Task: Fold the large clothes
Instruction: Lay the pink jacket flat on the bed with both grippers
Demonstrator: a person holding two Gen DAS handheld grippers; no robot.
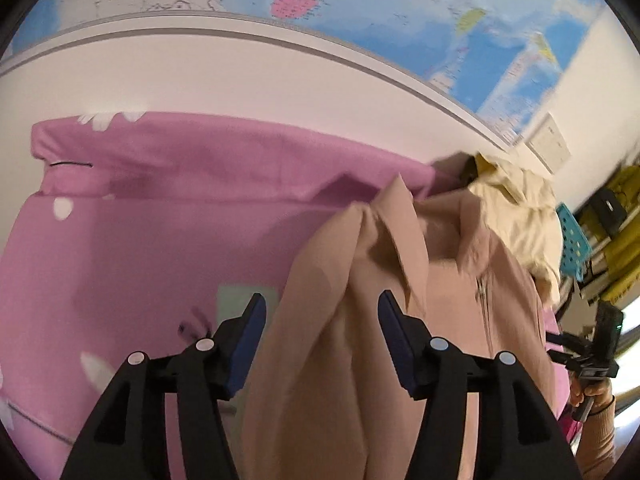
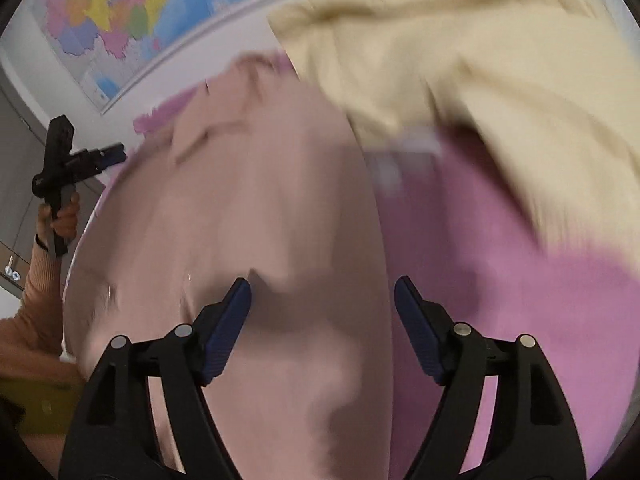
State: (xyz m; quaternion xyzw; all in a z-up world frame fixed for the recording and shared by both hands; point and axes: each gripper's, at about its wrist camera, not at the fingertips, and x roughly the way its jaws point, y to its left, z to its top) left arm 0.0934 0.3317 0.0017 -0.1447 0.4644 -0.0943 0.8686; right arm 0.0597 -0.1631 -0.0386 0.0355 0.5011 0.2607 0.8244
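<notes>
A beige-pink zip garment (image 1: 360,320) lies crumpled on a pink bedsheet (image 1: 160,240). My left gripper (image 1: 322,312) is open, its blue pads either side of a raised fold of the garment. In the right wrist view the same garment (image 2: 248,220) fills the middle, blurred. My right gripper (image 2: 322,300) is open above its edge, with nothing between the pads. A cream garment (image 2: 460,60) lies heaped beyond it, also showing in the left wrist view (image 1: 520,208). Each gripper shows in the other's view: the right (image 1: 592,348), the left (image 2: 80,164).
A world map (image 1: 400,0) hangs on the white wall behind the bed. A turquoise perforated basket (image 1: 574,240) and yellow items on shelves (image 1: 616,232) stand at the far right. A grey cabinet (image 2: 16,168) is at the left in the right wrist view.
</notes>
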